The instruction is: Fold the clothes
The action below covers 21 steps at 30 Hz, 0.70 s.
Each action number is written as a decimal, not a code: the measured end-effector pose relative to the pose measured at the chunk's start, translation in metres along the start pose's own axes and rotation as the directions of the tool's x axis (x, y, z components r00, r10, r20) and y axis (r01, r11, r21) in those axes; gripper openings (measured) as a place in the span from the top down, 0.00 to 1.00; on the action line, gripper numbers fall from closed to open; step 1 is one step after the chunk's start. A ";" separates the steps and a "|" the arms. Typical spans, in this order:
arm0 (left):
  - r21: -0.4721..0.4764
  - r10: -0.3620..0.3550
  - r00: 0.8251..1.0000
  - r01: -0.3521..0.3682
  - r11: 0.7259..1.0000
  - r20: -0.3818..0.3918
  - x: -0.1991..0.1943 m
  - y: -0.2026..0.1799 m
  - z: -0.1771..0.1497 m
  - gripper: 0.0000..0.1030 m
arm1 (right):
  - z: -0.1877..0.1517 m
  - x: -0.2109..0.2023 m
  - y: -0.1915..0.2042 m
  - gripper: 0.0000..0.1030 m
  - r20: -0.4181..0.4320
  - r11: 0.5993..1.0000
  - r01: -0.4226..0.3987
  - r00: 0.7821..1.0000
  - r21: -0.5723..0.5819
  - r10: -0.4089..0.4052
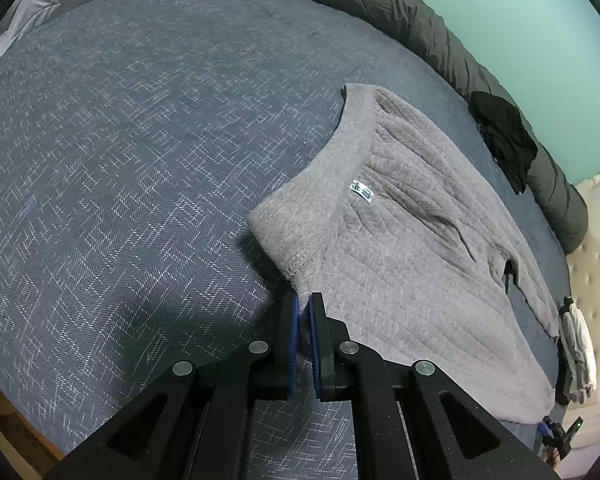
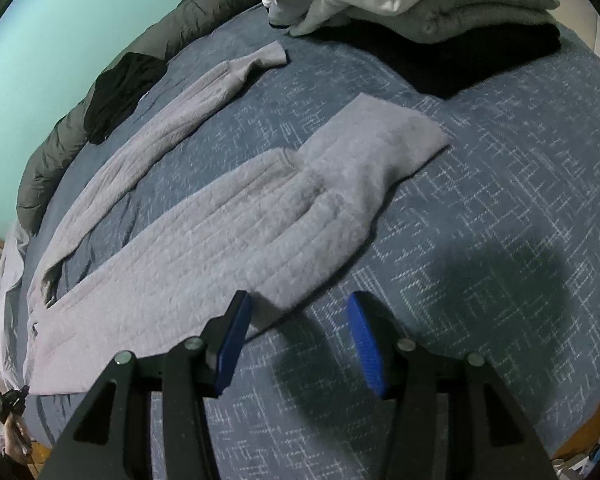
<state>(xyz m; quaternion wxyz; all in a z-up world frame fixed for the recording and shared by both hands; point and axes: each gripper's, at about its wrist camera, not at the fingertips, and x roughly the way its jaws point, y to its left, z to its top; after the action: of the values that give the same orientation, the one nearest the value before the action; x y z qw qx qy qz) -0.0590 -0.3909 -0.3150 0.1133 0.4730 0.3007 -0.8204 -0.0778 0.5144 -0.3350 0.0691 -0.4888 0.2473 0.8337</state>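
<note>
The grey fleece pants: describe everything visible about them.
The grey fleece pants lie flat and unfolded on the blue patterned bedspread, fuzzy with quilted ribs. A wide smooth waistband carries a small white-and-blue label. Both legs spread apart, ending in plain cuffs. The left gripper looks shut at the waistband corner; the right gripper is open beside the near leg.

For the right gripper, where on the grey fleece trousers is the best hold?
Probably the near leg's cuff of the grey fleece trousers: it lies flat with a free edge on the blue bedspread. The open right gripper could slide in low from the near side.
</note>
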 end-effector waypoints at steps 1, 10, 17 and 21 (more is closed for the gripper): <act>-0.001 0.001 1.000 -0.001 1.000 0.001 0.000 0.000 0.000 0.94 | 0.001 0.000 0.003 0.50 0.003 1.000 -0.003 1.000 -0.010 0.003; 0.019 0.002 1.000 -0.002 1.000 0.004 -0.002 -0.011 0.002 0.94 | 0.009 -0.004 0.014 0.83 0.030 0.999 -0.006 1.000 -0.054 0.007; 0.046 0.007 1.000 -0.009 0.999 0.028 -0.011 -0.016 0.007 0.95 | 0.017 -0.009 0.023 0.92 0.051 0.996 -0.010 0.999 -0.085 0.015; 0.048 -0.003 0.999 0.001 0.999 0.053 -0.021 -0.019 0.012 0.95 | 0.025 -0.021 0.030 0.93 0.070 0.995 -0.028 0.997 -0.097 0.035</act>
<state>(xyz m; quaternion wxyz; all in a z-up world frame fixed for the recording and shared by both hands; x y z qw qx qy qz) -0.0652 -0.3856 -0.2855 0.1089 0.4535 0.2781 -0.8397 -0.0973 0.5028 -0.2966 0.0410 -0.4574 0.2121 0.8626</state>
